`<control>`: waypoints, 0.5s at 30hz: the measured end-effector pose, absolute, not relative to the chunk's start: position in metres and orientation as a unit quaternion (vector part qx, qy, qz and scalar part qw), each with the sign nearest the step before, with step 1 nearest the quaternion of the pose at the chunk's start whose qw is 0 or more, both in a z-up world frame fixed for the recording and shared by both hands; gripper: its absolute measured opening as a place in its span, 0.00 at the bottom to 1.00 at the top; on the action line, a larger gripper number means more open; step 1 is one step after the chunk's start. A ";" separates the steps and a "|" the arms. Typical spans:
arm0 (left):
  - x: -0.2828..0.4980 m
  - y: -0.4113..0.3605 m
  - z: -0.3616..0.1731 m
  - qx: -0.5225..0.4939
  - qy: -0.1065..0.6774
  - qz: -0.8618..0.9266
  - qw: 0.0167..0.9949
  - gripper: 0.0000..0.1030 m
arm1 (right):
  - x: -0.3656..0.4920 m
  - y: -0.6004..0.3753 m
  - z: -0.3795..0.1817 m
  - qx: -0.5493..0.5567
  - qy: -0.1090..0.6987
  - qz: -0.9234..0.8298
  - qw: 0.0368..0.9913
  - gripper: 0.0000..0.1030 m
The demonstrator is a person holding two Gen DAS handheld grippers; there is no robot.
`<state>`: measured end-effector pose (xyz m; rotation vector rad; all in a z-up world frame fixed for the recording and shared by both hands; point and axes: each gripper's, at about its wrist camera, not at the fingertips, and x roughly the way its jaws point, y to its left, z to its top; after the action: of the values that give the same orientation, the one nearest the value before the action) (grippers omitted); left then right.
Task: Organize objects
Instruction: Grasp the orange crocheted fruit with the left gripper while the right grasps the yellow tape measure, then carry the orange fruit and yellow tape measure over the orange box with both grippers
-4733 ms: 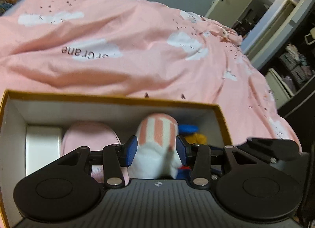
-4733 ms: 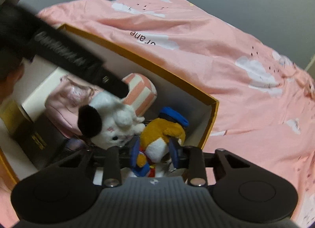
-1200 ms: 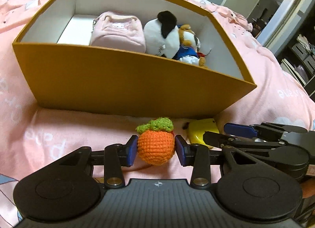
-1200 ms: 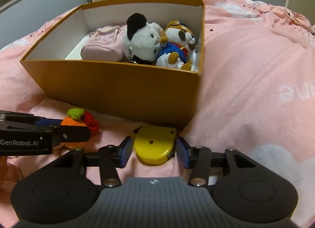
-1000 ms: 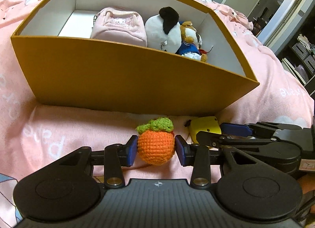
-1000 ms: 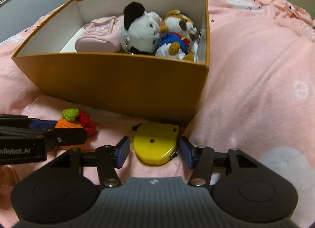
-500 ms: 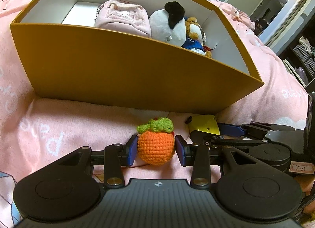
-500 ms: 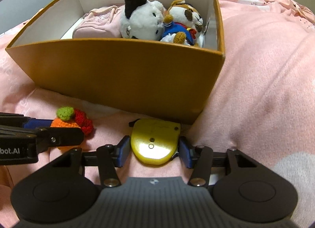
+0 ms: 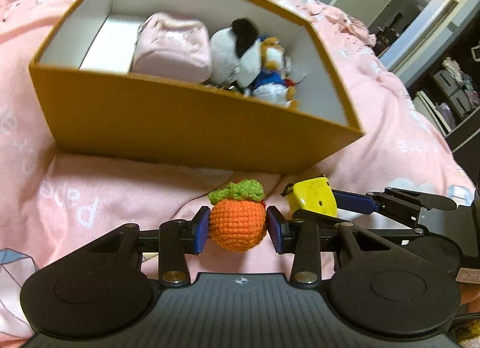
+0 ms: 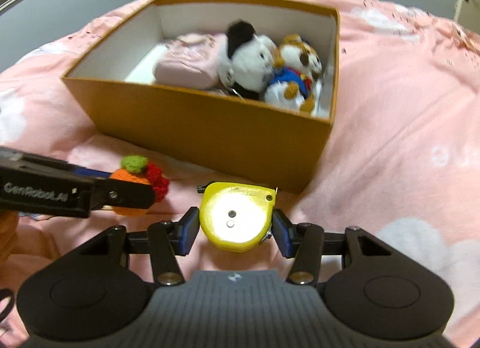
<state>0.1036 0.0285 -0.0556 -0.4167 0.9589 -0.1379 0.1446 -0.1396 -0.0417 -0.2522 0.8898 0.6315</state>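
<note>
Both grippers have lifted their loads off the bedspread since a second ago; box now seen more from above. Left gripper (image 9: 237,229) clamps the crocheted orange fruit (image 9: 237,225), pads on both sides. Right gripper (image 10: 235,229) pinches the yellow tape measure (image 10: 237,216), just right of the left one. Orange box (image 9: 186,128) sits ahead of both, open-topped, holding a pink pouch (image 9: 174,44), a black-and-white plush (image 9: 237,47) and a blue-clad plush (image 9: 270,77). Pink bedspread (image 9: 105,192) underneath.
</note>
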 end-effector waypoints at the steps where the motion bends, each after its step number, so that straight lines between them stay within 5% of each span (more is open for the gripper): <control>1: 0.103 0.027 -0.050 -0.198 0.454 -0.071 0.866 0.45 | 0.141 -0.141 -0.035 -0.122 0.417 0.306 0.847 0.52; 15: 0.114 0.031 0.023 -0.198 0.375 -0.095 0.901 0.45 | 0.131 -0.149 0.058 -0.154 0.308 0.362 0.866 0.52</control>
<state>0.1136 0.0311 0.0227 -0.4095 0.7759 -0.1956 0.1306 -0.1488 0.0579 -0.3218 0.6459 0.7575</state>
